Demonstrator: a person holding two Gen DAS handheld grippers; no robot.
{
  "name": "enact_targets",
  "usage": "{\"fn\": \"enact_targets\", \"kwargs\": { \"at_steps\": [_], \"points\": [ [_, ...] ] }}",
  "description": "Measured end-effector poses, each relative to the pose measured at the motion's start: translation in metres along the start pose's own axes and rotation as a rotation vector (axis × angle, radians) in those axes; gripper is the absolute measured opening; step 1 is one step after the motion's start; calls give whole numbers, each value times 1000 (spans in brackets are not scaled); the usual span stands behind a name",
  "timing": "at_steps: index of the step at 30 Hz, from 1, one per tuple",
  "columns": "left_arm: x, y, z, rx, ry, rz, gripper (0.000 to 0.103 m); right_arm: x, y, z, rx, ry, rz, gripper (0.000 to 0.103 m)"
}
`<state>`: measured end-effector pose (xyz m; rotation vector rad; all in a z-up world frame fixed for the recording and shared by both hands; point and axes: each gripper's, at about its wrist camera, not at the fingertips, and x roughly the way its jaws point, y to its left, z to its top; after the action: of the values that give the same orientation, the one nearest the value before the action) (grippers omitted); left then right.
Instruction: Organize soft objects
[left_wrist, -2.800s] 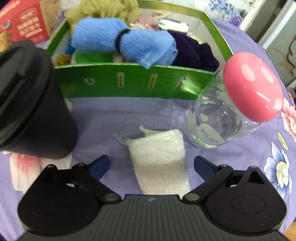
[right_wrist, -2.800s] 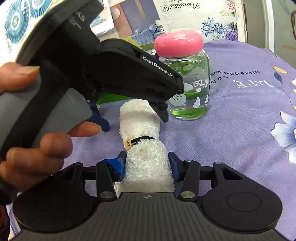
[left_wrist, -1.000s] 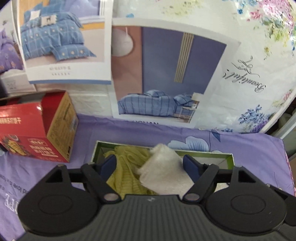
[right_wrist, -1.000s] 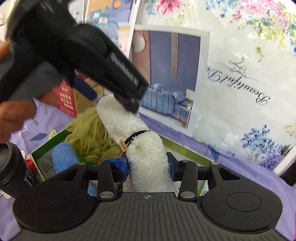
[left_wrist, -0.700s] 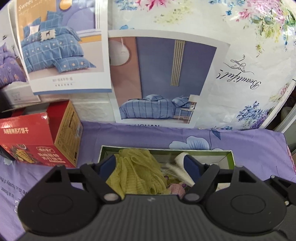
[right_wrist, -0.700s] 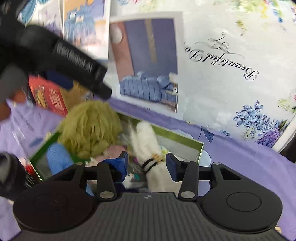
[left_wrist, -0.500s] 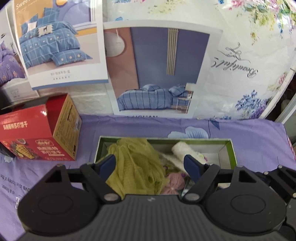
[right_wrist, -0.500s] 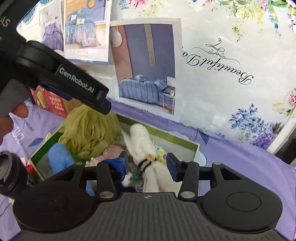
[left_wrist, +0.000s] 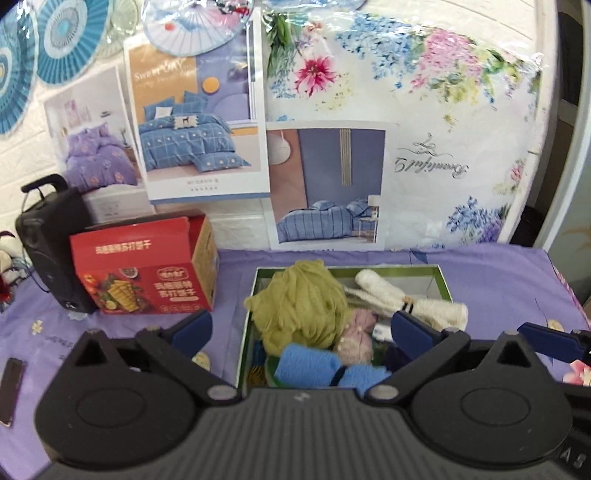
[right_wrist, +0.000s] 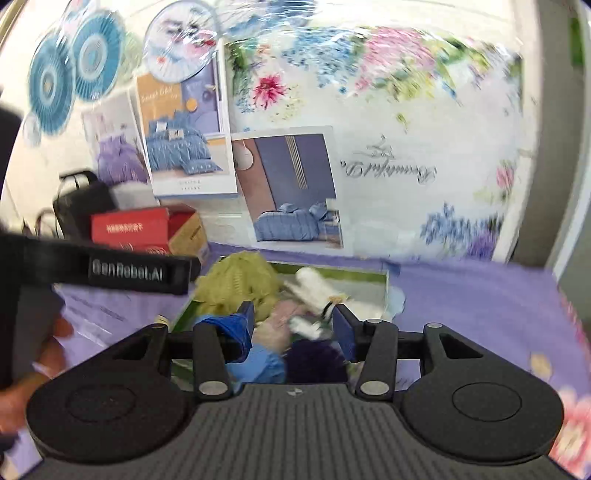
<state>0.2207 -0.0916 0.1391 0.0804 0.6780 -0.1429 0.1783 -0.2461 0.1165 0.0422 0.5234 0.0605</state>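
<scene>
White towel roll, banded with a dark elastic at its middle, lies in the green box now, toward the box's right wall and resting against the far side. It looks fluffy and light, a loose terry that would squash under any squeeze; my guess is the band is the firmest place to take it, since the free ends flop.

Left of the box stands a stiff red carton on the purple cloth of the worktop. Over there too, the left gripper hangs above the box's near left corner, fingers spreading wide, nothing between them.

Inside the box at its left: a crinkly olive mesh puff, springy I'd say. In front of it a blue towel roll, plush and banded as well, and a small pink knitted ball beside that.

Right gripper hovers over the box's near side, fingers parted a little and gripping nothing; its view is blurred.
</scene>
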Motion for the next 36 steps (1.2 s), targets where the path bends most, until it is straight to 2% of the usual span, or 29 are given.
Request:
{"fn": "enact_targets", "kwargs": {
  "at_steps": [2, 6, 10, 13, 16, 18, 23, 30, 36],
  "points": [
    [-15, 1, -14, 24, -15, 6, 103, -10, 9, -13, 41, -2, -20, 31],
    [-39, 9, -43, 22, -34, -9, 103, -25, 33, -45, 12, 24, -70, 31],
    [-50, 20, -76, -18, -1, -39, 103, -37, 40, -82, 83, 55, -58, 31],
    [-54, 26, -106, -35, 45, -51, 103, -44, 46, -107, 136, 47, -100, 31],
    [-55, 30, -141, -38, 85, -5, 103, -46, 54, -134, 197, 73, -141, 32],
    [-54, 31, -161, -28, 98, 11, 103, -45, 56, -152, 231, 84, -134, 32],
    [-60, 30, -204, -7, 79, 72, 103, -44, 65, -191, 256, 107, -136, 32],
    [-60, 21, -243, -5, 68, 79, 103, -37, 61, -223, 242, 156, -188, 32],
    [-57, 8, -254, 44, 91, 53, 103, -40, 48, -234, 270, 164, -219, 32]
  ]
}}
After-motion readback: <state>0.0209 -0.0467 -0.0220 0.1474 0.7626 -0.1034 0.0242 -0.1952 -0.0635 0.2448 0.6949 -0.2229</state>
